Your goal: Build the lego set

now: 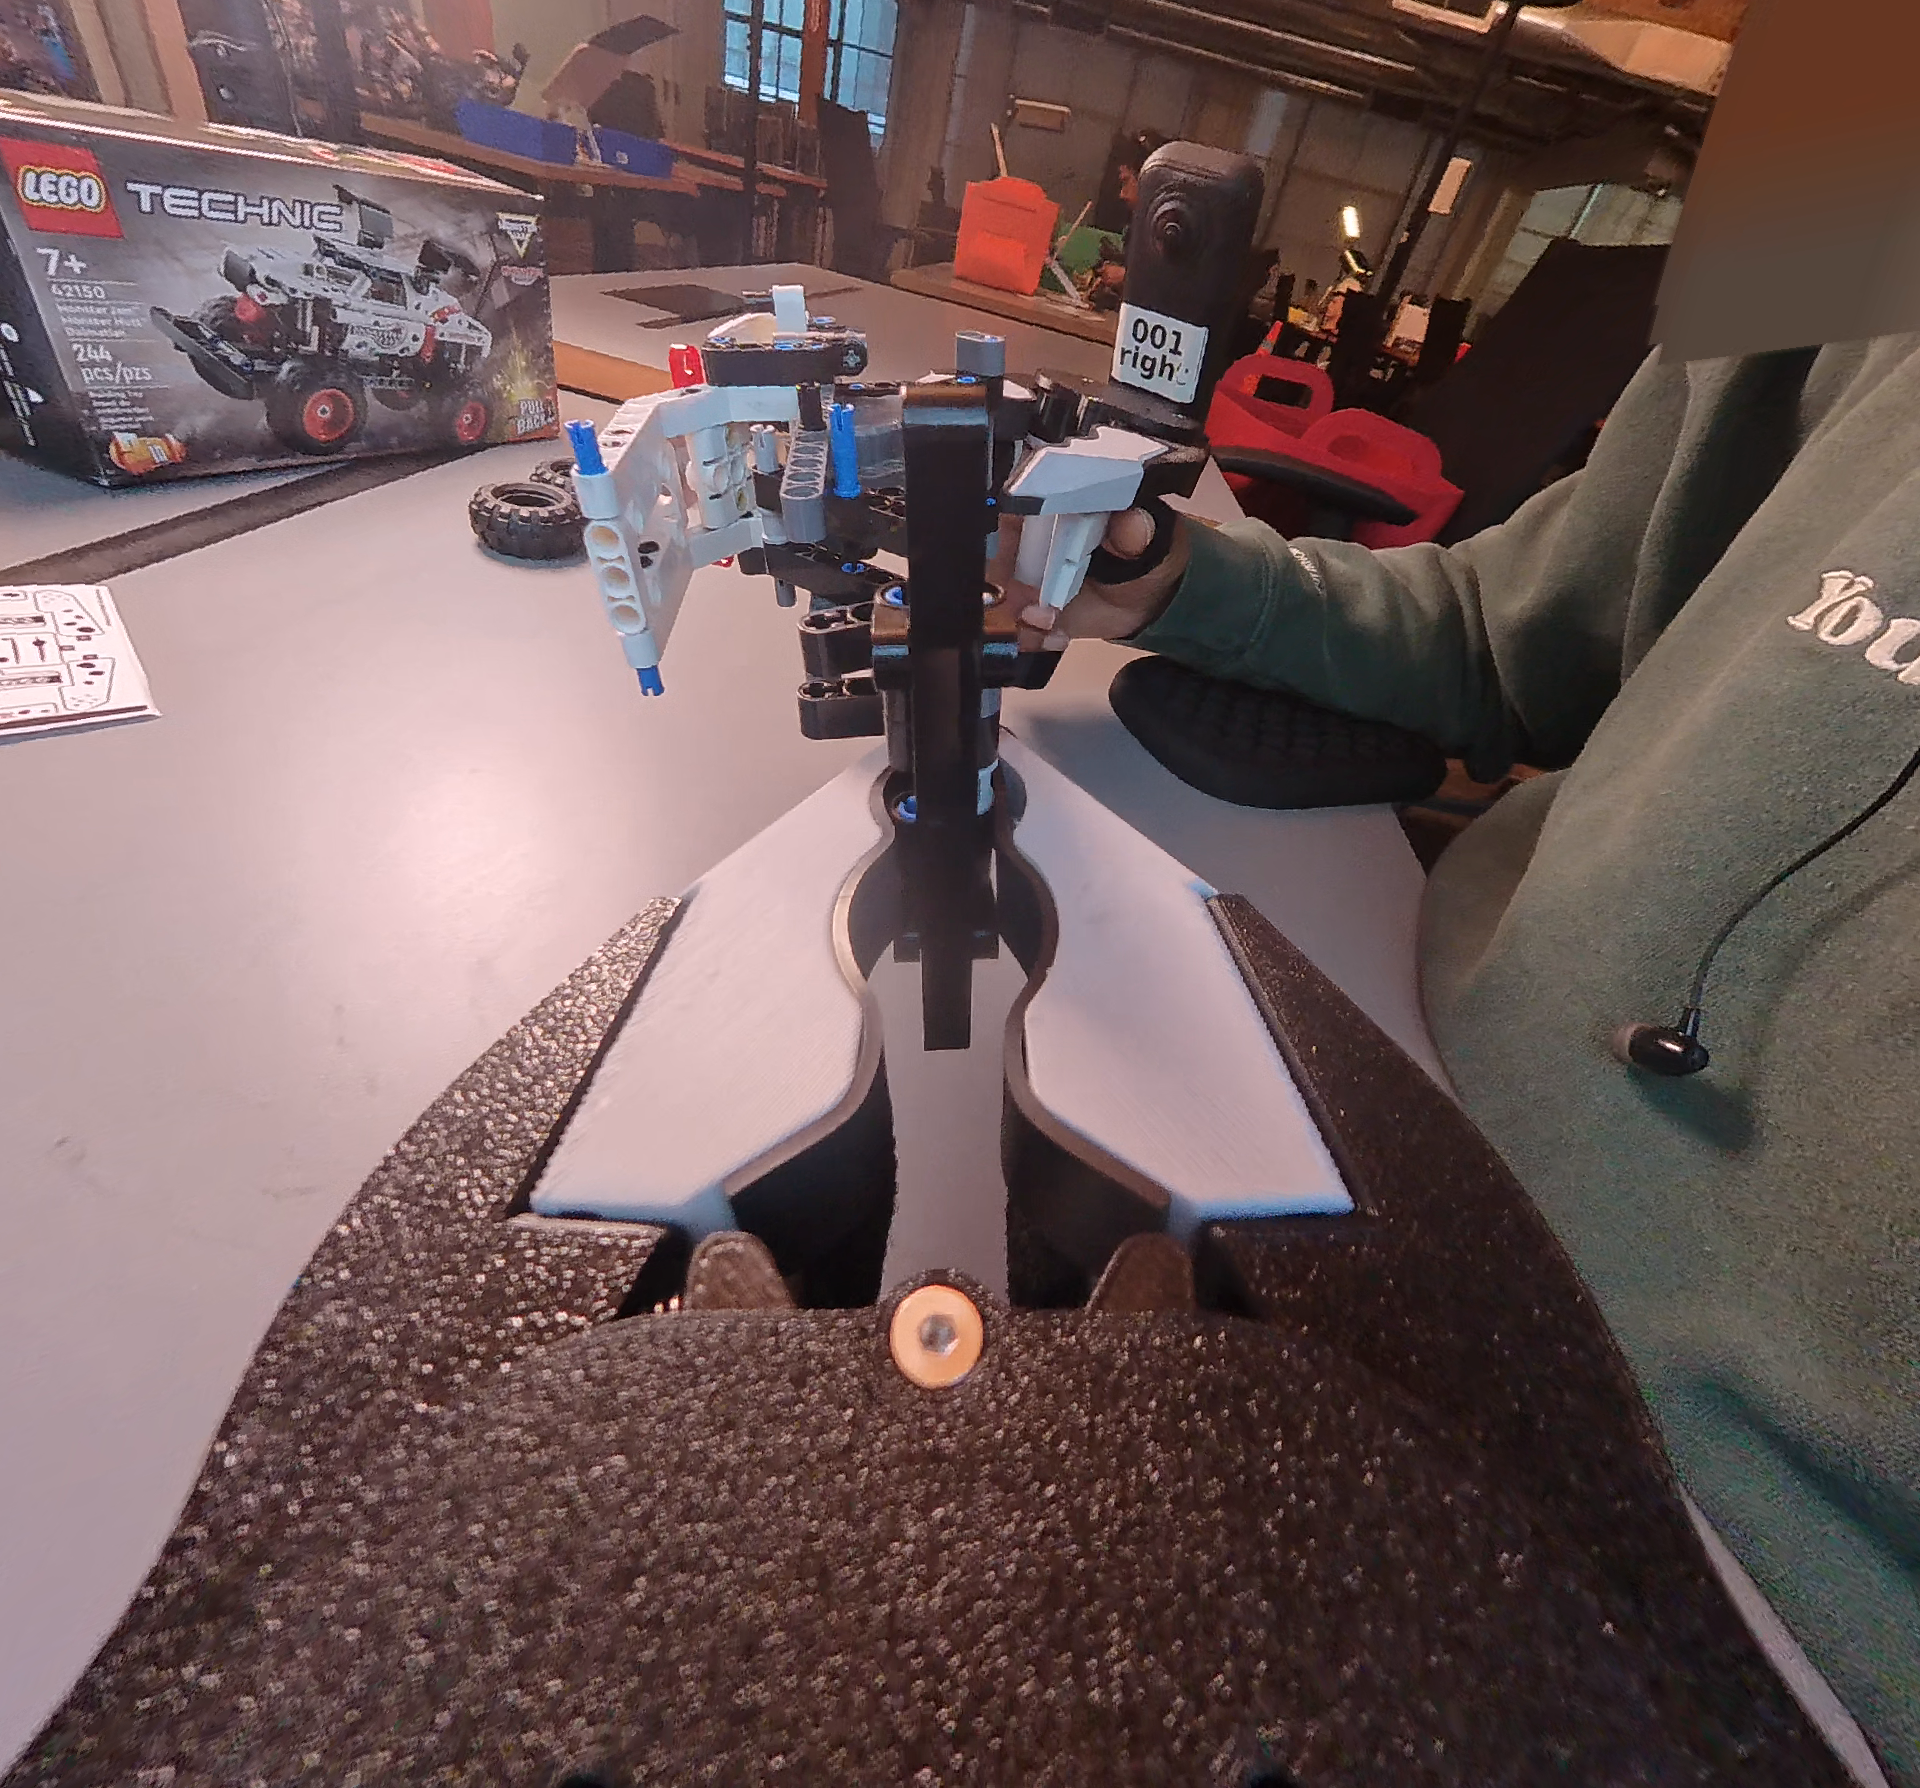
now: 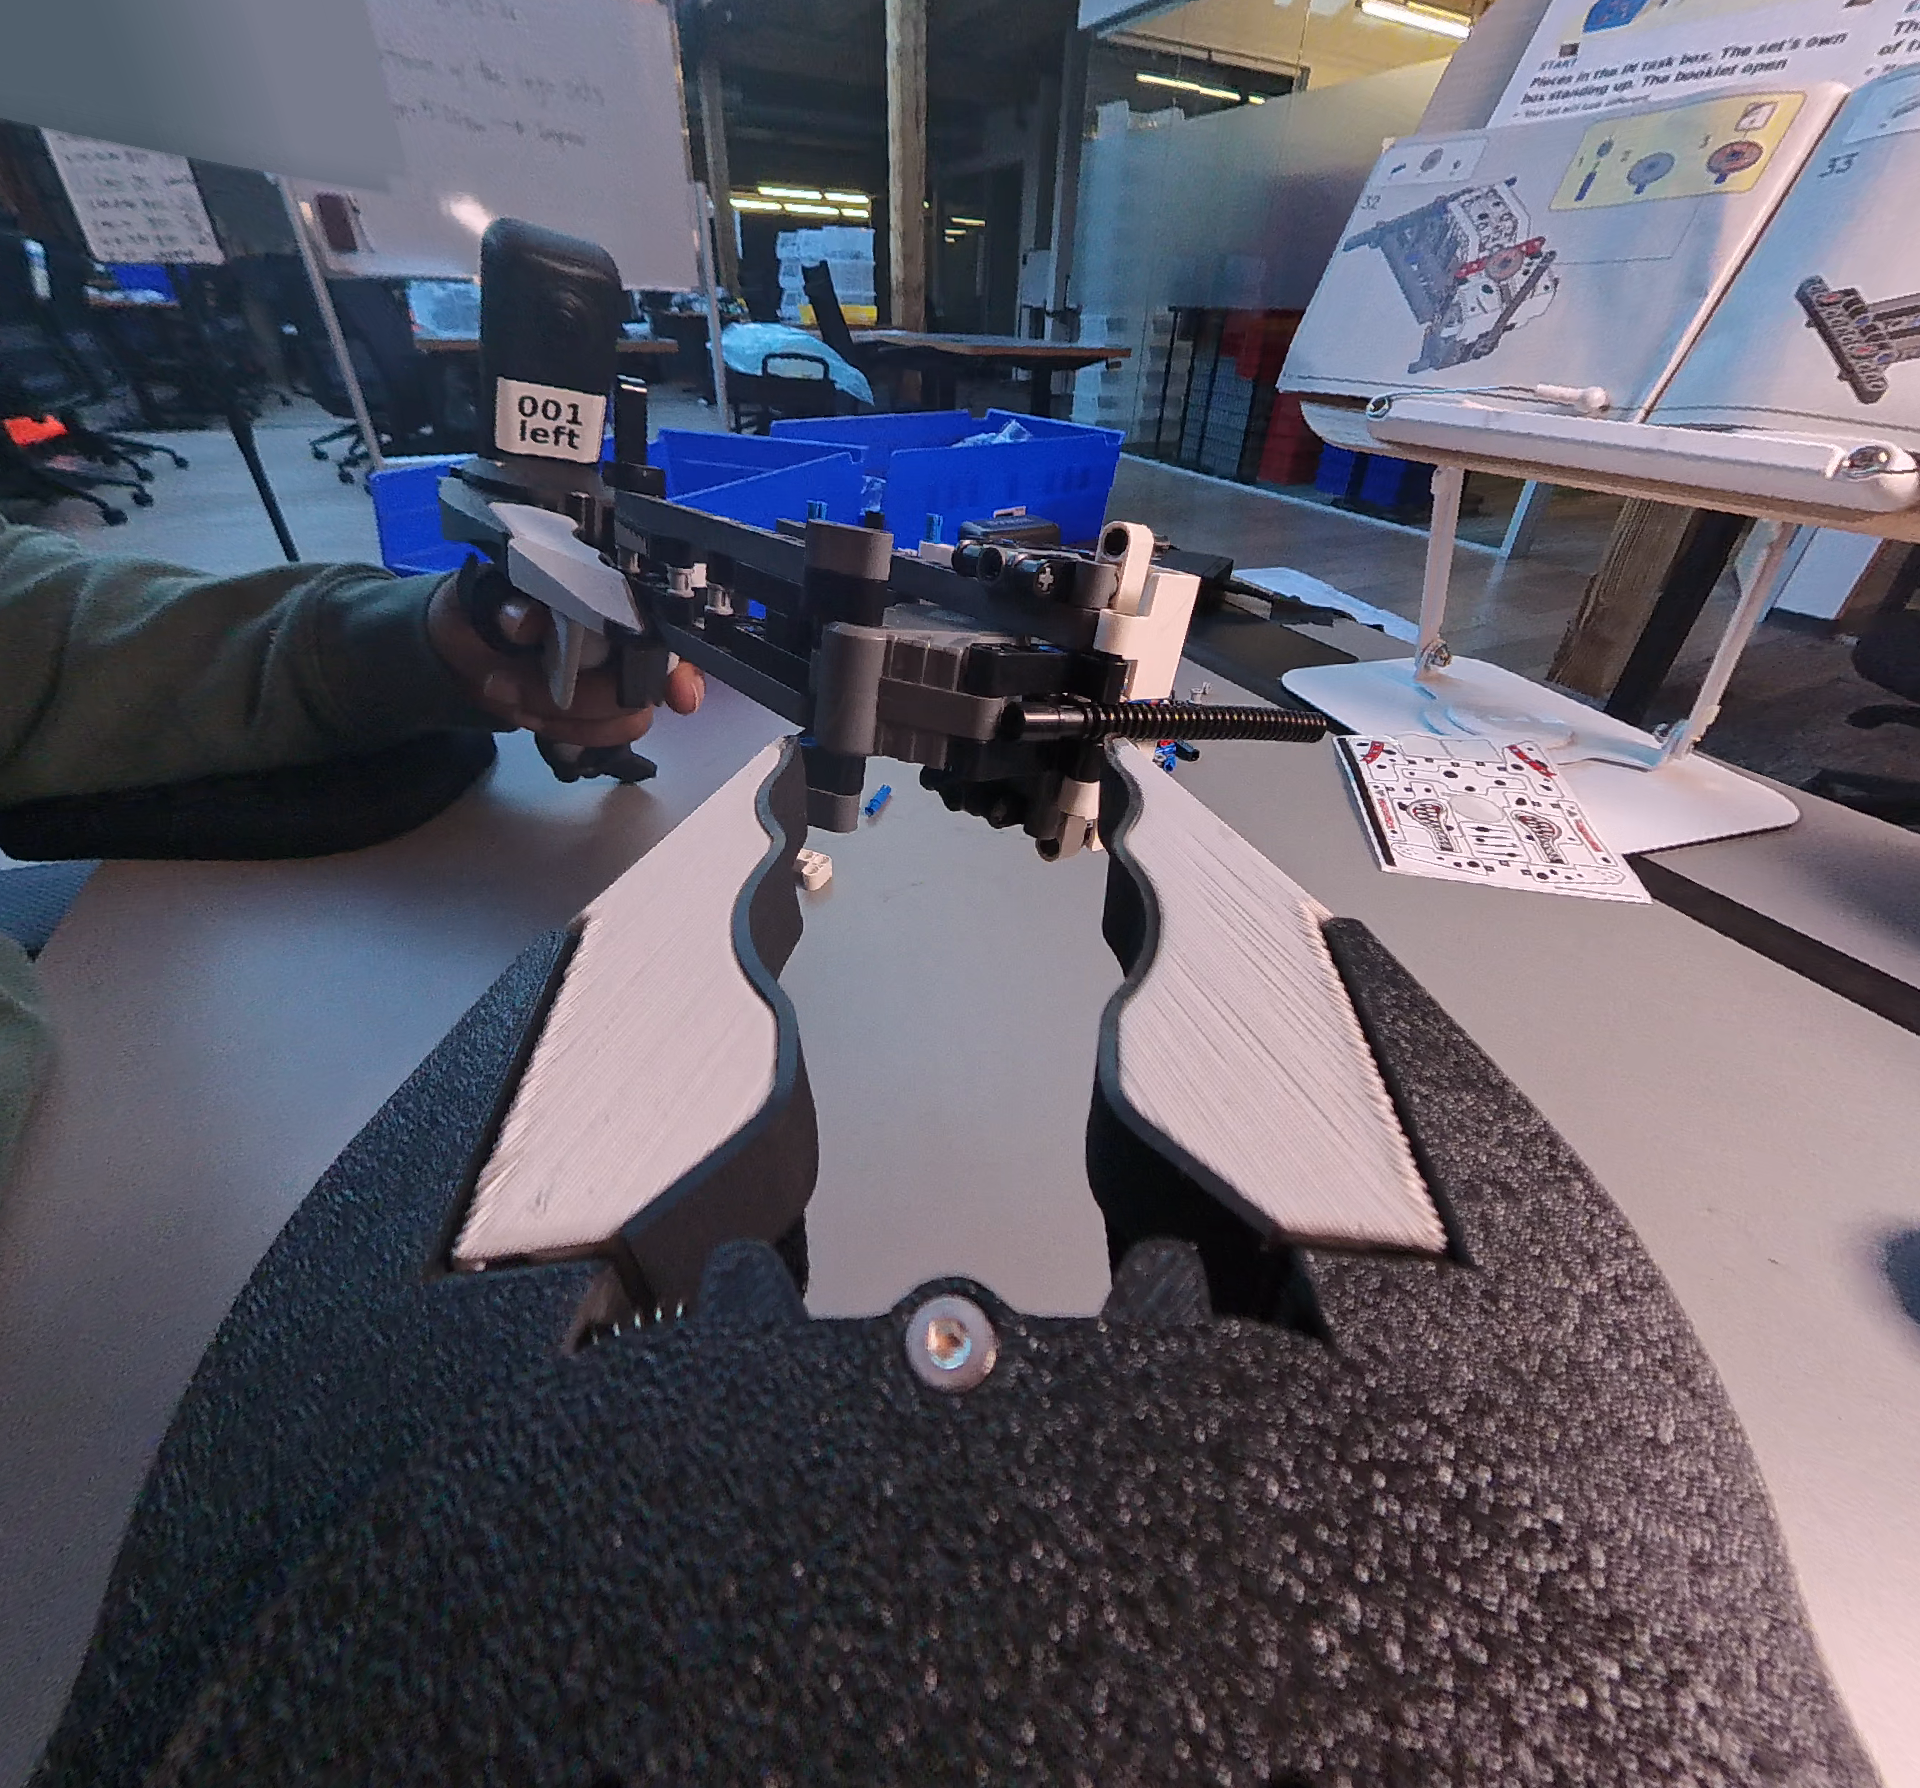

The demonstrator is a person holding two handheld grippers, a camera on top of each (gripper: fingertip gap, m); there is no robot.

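The half-built lego model (image 1: 790, 481), made of black, grey and white beams with blue pins, is held in the air between both grippers. My left gripper (image 1: 943, 803) is shut on the model's black frame, which stands upright between its fingers. My right gripper (image 2: 948, 772) is closed on the model's grey and black end block (image 2: 935, 668), with a finger touching each side. A black ribbed rod (image 2: 1174, 722) sticks out of that block to the right. Each gripper also shows in the other's view, the right gripper (image 1: 1049, 512) and the left gripper (image 2: 582, 585).
The set's box (image 1: 260, 304) and black tyres (image 1: 525, 517) lie at the far left. A sticker sheet (image 2: 1486, 813) lies by a white stand holding the open booklet (image 2: 1558, 284). Blue bins (image 2: 935, 481) stand behind the model. A small white piece (image 2: 814, 868) lies on the table. A person's green sleeve (image 1: 1403, 616) is at the right. My hands' fingertips stand some 12 cm from each other.
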